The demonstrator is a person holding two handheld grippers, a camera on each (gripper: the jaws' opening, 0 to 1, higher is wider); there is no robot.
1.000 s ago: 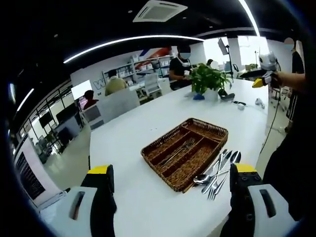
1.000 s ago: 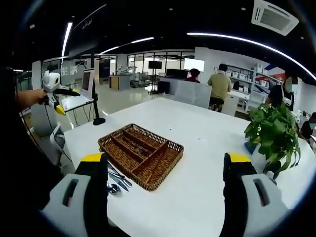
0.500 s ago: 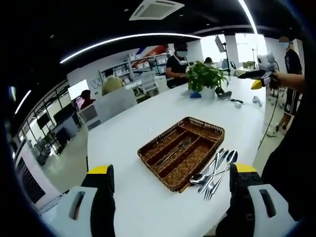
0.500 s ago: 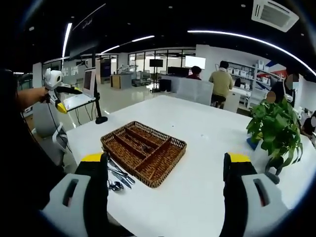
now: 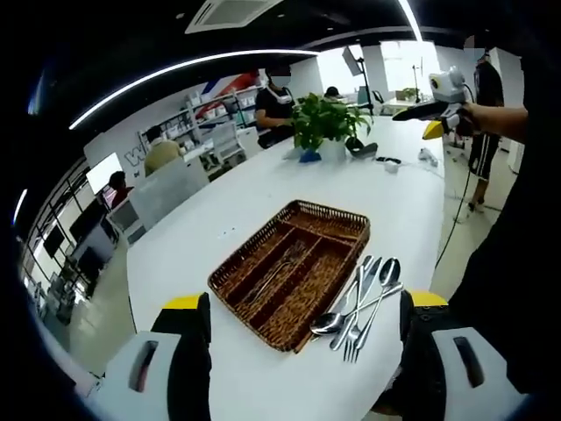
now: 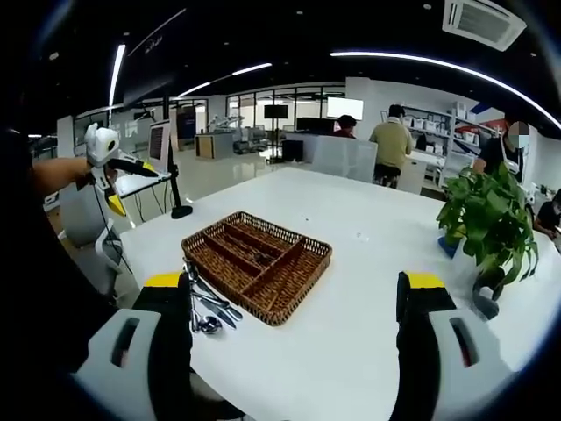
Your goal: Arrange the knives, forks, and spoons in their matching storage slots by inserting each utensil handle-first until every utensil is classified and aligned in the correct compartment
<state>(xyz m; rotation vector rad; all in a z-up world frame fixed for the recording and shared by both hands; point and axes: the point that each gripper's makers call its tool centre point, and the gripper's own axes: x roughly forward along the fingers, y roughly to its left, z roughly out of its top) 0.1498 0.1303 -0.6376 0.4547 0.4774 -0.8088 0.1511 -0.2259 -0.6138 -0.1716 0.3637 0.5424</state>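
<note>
A few utensils are seen in the wicker tray [image 5: 326,230]; loose cutlery [image 5: 359,303] lies at its 4 o'clock. The left gripper [image 5: 298,351] and right gripper [image 6: 294,338] are held wide apart, gripping nothing.

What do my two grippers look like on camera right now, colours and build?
Both match: the left gripper and right gripper each have two chunky black jaws with yellow caps at the tips, mounted on light grey housings with a dark oval slot. No cables or printed markings are visible on them.
</note>
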